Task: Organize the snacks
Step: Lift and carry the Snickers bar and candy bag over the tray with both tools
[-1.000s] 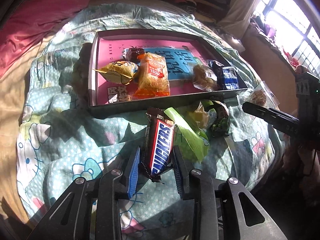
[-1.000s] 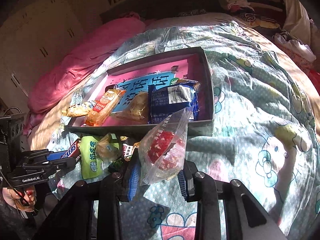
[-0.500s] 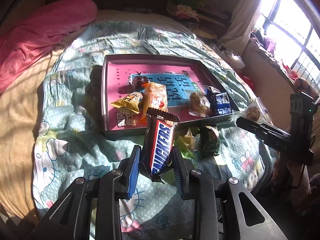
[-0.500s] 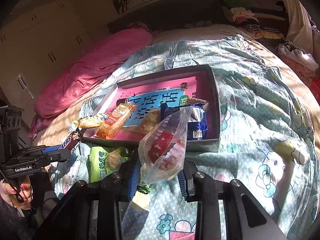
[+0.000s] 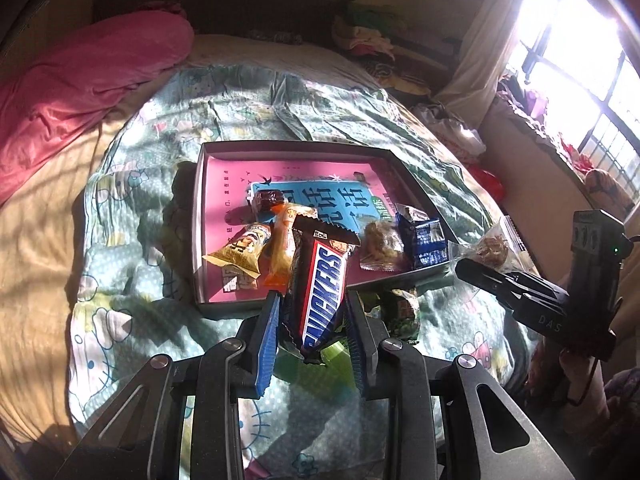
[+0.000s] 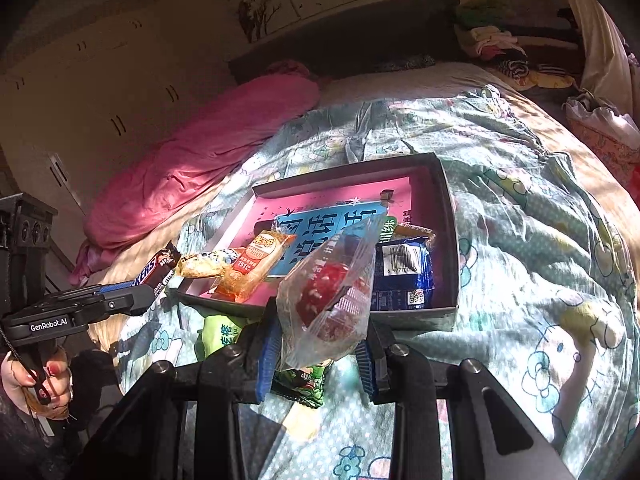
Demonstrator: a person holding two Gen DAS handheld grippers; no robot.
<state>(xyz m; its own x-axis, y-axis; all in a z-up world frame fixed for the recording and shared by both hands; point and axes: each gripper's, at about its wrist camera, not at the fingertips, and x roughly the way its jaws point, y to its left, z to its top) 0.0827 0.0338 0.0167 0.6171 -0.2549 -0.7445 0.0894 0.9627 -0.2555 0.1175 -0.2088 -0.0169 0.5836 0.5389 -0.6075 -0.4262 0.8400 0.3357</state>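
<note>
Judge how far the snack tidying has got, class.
Done: several packets already lie in the grey tray. In hand: the left tool grips a Snickers bar; the right tool grips a clear bag. Left: green packets on the quilt.

Mounted on each gripper, angled down over the near edge of the bed [image 5: 132, 240], close above it, both sharing the grey tray [image 5: 198, 216] [image 6: 450, 216] farther on.

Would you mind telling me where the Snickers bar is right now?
The Snickers bar is clamped in the left gripper, lifted just in front of the pink-lined tray's near wall, above the bedspread.
</note>
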